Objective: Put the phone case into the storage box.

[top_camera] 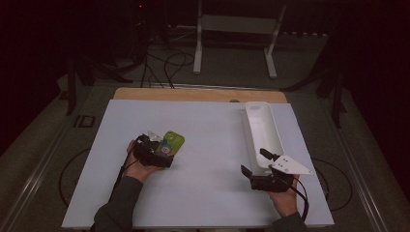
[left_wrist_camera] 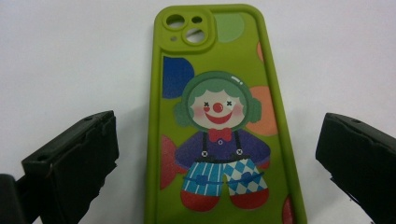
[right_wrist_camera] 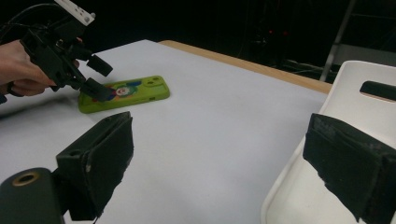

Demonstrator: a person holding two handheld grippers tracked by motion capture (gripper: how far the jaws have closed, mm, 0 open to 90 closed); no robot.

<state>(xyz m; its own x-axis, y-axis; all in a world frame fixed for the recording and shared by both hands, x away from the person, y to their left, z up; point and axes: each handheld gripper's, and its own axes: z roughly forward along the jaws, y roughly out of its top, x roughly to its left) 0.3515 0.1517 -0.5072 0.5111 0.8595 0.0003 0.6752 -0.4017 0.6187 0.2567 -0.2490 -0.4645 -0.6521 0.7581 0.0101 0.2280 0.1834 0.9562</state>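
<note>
Green phone case (left_wrist_camera: 219, 130) lies btwn left tongs' (left_wrist_camera: 217, 154) spread jaws (untouched).

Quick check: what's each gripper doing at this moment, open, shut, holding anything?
Left gripper: open, jaws either side of the green phone case, not gripping it.
Right gripper: open, holding nothing, at the near end of the white tray.

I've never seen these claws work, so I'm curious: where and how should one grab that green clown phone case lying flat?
Pinch the phone case across its two long edges, coming straight down from above. It lies flat, narrow enough to fit between the left claw, whose open jaws already straddle it.
</note>
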